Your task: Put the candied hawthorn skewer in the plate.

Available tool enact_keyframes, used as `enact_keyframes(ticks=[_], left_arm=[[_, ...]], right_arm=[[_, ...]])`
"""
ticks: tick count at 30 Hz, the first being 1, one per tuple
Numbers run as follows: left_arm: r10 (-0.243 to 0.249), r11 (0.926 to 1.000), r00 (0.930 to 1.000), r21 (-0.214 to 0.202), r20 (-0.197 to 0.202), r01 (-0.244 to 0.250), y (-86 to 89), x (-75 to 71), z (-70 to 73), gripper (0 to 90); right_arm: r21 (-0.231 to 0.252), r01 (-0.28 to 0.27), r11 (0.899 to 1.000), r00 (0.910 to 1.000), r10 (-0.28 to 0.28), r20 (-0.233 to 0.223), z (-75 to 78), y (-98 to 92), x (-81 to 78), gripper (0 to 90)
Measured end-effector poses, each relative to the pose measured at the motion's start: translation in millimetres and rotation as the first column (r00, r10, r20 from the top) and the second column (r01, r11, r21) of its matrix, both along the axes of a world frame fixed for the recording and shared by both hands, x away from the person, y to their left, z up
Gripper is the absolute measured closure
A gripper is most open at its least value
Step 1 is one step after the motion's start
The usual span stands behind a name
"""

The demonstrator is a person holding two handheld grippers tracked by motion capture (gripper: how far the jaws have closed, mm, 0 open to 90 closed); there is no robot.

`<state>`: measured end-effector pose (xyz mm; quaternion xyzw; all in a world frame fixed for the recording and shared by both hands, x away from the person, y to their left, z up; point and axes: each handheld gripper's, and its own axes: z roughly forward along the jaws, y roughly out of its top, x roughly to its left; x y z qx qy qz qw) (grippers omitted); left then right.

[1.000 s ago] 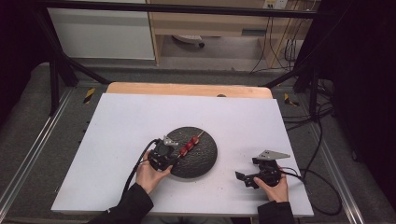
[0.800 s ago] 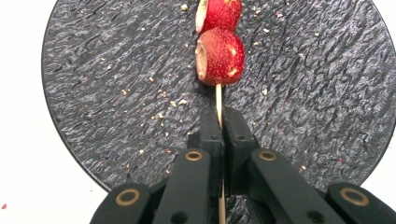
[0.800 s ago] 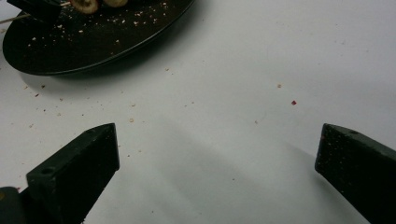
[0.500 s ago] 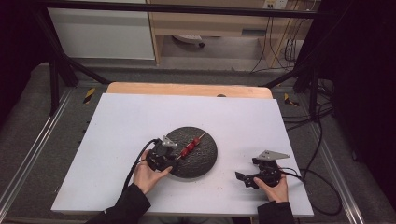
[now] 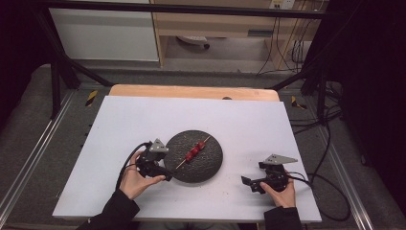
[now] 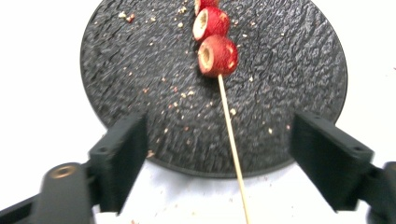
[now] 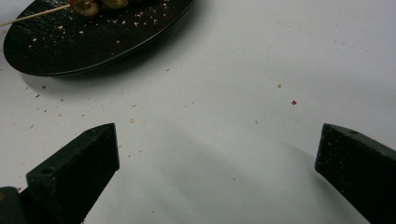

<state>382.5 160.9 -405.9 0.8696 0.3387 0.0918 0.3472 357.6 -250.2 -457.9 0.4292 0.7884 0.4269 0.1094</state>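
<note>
Left gripper view looks straight down the skewer (image 6: 232, 149), whose thin wooden stick runs from between the jaws up onto the black plate (image 6: 140, 60), where the red pieces (image 6: 217, 55) threaded on it lie near the plate's middle. The left gripper (image 5: 163, 173) has just been opening: its jaws now stand spread wide, with the bare stick between them but touched by neither pad. In the high view the right gripper (image 5: 249, 183) rests on the table (image 5: 119, 120) well to the right of the plate, jaws likewise spread on nothing. The skewer looks very light, the stick stiff yet easily snapped, the red pieces probably soft and crumbly, judging by the crumbs across the plate. A gentle pinch on the bare stick at the plate's near rim seems safest.
</note>
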Motion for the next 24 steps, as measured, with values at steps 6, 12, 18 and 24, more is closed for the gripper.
enact_keyframes(ticks=[6,12,18,24], left_arm=[[0.044,0.9984,0.9990,-0.034,0.010,-0.044,23.1,-4.8,-1.3,8.4],[0.081,0.9961,0.9962,-0.039,0.034,-0.080,48.0,-13.1,-8.1,6.3],[0.115,0.9926,0.9918,-0.045,0.055,-0.113,68.8,-21.2,-19.3,6.0],[0.138,0.9893,0.9886,-0.058,0.061,-0.134,85.2,-28.6,-31.0,6.1]], right_arm=[[-0.005,-0.002,1.000,1.0000,0.002,-0.002,-0.2,0.1,0.0,0.5],[-0.010,-0.007,1.000,1.0000,0.007,0.002,-0.9,0.3,-0.1,0.5],[-0.012,-0.011,1.000,0.9999,0.010,-0.007,-1.1,0.8,-0.5,0.5],[-0.018,-0.021,1.000,0.9998,0.021,-0.003,-1.5,0.4,-1.1,0.5]])
